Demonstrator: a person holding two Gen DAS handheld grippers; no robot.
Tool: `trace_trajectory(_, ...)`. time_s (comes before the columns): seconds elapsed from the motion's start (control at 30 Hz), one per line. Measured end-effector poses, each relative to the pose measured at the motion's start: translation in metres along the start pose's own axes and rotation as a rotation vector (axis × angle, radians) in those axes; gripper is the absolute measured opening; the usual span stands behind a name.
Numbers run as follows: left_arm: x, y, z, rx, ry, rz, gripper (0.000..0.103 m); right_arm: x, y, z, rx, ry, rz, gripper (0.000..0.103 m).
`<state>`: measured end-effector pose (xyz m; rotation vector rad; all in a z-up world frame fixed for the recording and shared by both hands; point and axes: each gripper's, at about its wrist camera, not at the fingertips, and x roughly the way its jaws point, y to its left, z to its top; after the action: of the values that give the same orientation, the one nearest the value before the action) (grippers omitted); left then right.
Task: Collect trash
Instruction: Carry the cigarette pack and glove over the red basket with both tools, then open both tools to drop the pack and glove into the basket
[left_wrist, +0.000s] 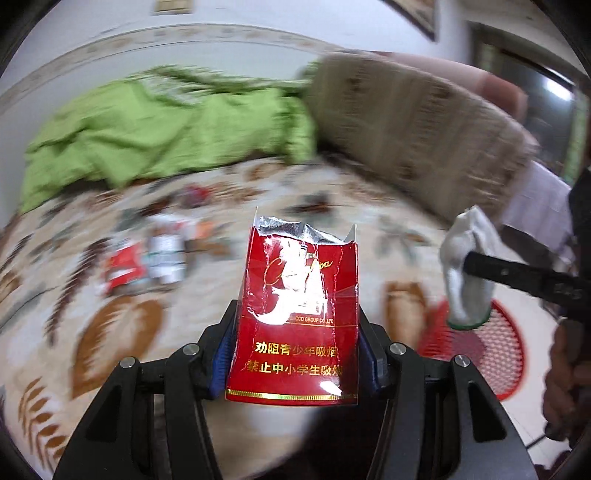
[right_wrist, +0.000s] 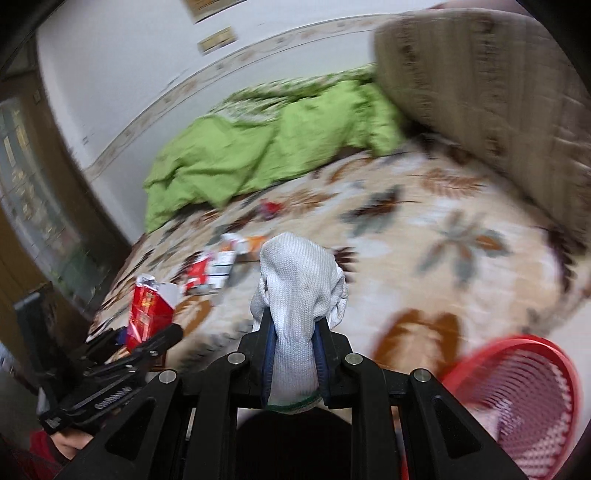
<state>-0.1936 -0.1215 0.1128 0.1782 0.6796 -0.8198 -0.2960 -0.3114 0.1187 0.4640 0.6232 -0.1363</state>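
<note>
My left gripper (left_wrist: 295, 332) is shut on a torn red cigarette pack (left_wrist: 299, 314) with silver foil at its top, held upright above the leaf-patterned bed sheet (left_wrist: 332, 206). My right gripper (right_wrist: 295, 332) is shut on a white knit glove (right_wrist: 295, 295) with a green cuff. The glove (left_wrist: 467, 266) also shows at the right of the left wrist view, above a red mesh basket (left_wrist: 491, 347). The pack (right_wrist: 147, 310) and left gripper (right_wrist: 147, 341) show at the left of the right wrist view. The basket (right_wrist: 524, 398) sits at the lower right there.
More litter, red and white packs (right_wrist: 210, 269), lies on the sheet further back, also in the left wrist view (left_wrist: 147, 262). A green blanket (left_wrist: 155, 125) is bunched by the wall. A brown patterned cushion (left_wrist: 424, 122) stands at the right.
</note>
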Motion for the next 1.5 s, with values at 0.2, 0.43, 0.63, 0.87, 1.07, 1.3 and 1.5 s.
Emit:
trace_trajectory(0.2,0.024,-0.083,0.013,0.097,0.072,-0.216,0.054,-0.064,-0.077,-0.011,0.130,-0.059,-0.156,0.021)
trace_trajectory(0.43,0.062,-0.156,0.008,0.164,0.193,-0.357,0.054,-0.091,-0.130,-0.032,0.228,-0.068,-0.243,0.023)
trace_trajectory(0.63,0.092,-0.183,0.000,0.177,0.281,-0.389,0.055,-0.080,-0.153,-0.045,0.267,-0.029,-0.275,0.027)
trace_trajectory(0.87,0.108,-0.195,0.001,0.169,0.313,-0.405,0.070,-0.083,-0.165,-0.049,0.275,-0.024,-0.291,0.043)
trace_trajectory(1.07,0.095,-0.164,0.026,0.127,0.191,-0.368,0.070,-0.096,-0.160,-0.039,0.265,-0.048,-0.305,0.043)
trace_trajectory(1.3,0.078,-0.096,0.045,0.068,0.054,-0.270,0.070,-0.100,-0.112,-0.017,0.215,-0.079,-0.282,0.043)
trace_trajectory(1.5,0.062,-0.048,0.045,0.058,-0.083,-0.118,0.070,-0.092,-0.046,0.001,0.107,-0.080,-0.252,0.048)
